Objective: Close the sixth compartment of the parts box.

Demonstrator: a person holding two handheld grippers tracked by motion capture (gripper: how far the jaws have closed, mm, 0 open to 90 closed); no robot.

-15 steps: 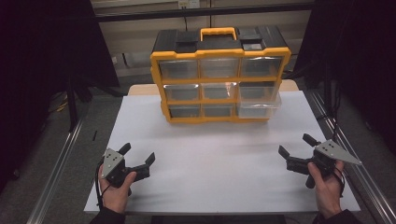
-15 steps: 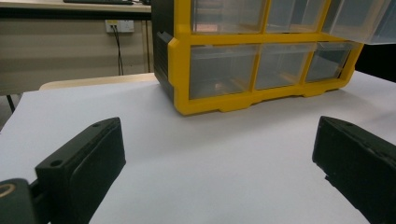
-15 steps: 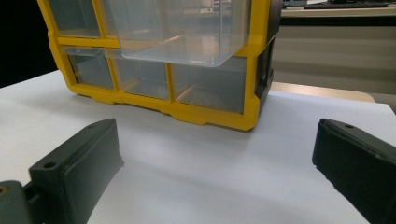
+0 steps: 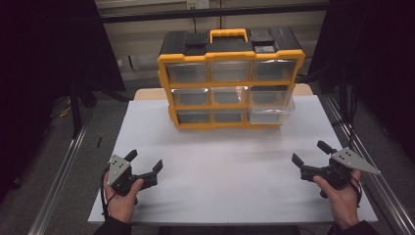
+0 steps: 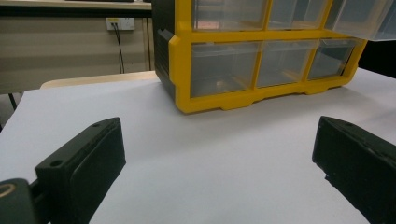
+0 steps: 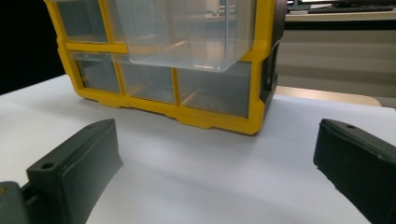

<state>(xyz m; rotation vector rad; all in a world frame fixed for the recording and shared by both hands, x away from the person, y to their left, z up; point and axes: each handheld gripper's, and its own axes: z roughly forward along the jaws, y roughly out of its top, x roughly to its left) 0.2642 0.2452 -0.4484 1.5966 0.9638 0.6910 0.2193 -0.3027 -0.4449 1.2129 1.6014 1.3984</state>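
Right gripper (image 4: 309,155) nearer, jaws spread, empty | pulled-out drawer (image 4: 272,108) found straight ahead, right column of organizer (image 4: 230,78) | left gripper (image 4: 145,164) likewise spread, empty

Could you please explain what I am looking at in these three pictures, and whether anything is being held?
There is no machine here: a person sits at a white table and holds a hand tool with two black jaws in each hand. The high view looks down from above; the left gripper is at the lower left and the right gripper at the lower right. Each of the other two pictures comes from a small camera riding on one gripper, looking along its jaws, which rise from the bottom corners.

At the far side of the table stands a yellow and black organizer with clear drawers in three rows. One drawer, in the middle row on the right, is pulled out partway; the right gripper view shows it jutting forward.

Both grippers are open and hold nothing; they point toward the organizer from a distance.
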